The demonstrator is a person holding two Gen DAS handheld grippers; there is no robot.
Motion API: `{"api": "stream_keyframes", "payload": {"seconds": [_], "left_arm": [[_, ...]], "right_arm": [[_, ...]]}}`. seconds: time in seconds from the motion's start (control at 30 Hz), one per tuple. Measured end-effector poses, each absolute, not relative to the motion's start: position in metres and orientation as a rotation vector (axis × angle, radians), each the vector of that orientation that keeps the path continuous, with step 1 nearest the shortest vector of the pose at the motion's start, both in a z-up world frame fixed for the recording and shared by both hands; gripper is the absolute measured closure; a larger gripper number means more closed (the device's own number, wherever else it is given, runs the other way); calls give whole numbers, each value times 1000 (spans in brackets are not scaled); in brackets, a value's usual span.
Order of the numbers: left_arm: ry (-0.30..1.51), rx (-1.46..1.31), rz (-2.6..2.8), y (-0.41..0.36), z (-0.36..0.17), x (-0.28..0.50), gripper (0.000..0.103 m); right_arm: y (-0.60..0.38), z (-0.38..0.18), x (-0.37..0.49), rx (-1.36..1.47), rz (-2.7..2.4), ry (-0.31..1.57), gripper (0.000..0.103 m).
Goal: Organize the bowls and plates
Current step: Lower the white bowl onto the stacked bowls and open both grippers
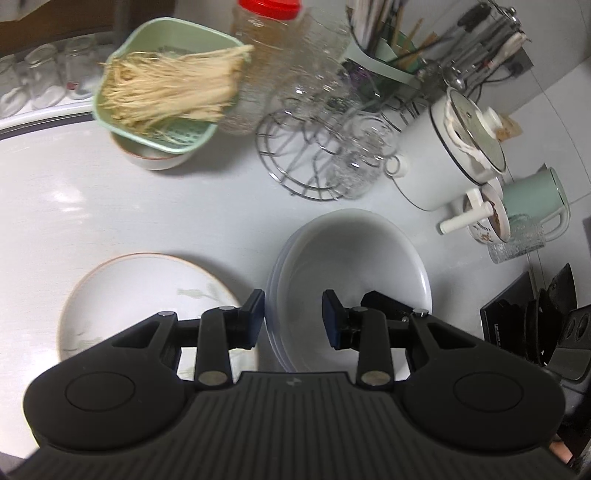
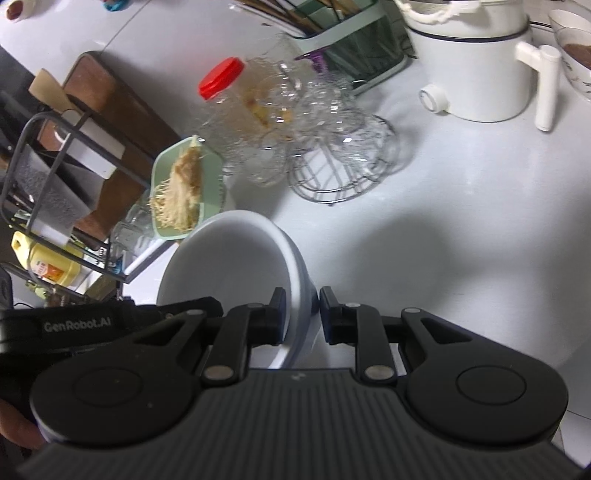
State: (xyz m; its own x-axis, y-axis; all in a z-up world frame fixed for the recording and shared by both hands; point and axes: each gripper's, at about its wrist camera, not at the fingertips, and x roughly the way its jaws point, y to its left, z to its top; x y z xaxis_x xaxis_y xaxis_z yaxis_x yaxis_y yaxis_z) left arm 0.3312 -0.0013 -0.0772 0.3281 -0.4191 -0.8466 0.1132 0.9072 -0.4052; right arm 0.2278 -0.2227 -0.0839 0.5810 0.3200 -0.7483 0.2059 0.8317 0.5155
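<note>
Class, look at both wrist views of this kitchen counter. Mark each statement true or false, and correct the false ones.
1. The clear jar has a red lid. True.
2. The green basket is empty. False: it holds pale strands.
3. The right gripper clamps the rim of the stacked white bowls. True.
4. The patterned plate sits on top of the white bowls. False: it lies beside them on the counter.
</note>
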Motion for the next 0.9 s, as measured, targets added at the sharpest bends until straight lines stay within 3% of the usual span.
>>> {"api": "stream_keyframes", "payload": {"seconds": [0.5,0.9], "left_arm": [[1203,-384,-306,105,-95,317,65],[1269,-362,-352,138,-137,317,65]], "right_arm": [[-129,-90,231,557,110,1007,80],[-83,-117,222,543,37,1077,80]]}}
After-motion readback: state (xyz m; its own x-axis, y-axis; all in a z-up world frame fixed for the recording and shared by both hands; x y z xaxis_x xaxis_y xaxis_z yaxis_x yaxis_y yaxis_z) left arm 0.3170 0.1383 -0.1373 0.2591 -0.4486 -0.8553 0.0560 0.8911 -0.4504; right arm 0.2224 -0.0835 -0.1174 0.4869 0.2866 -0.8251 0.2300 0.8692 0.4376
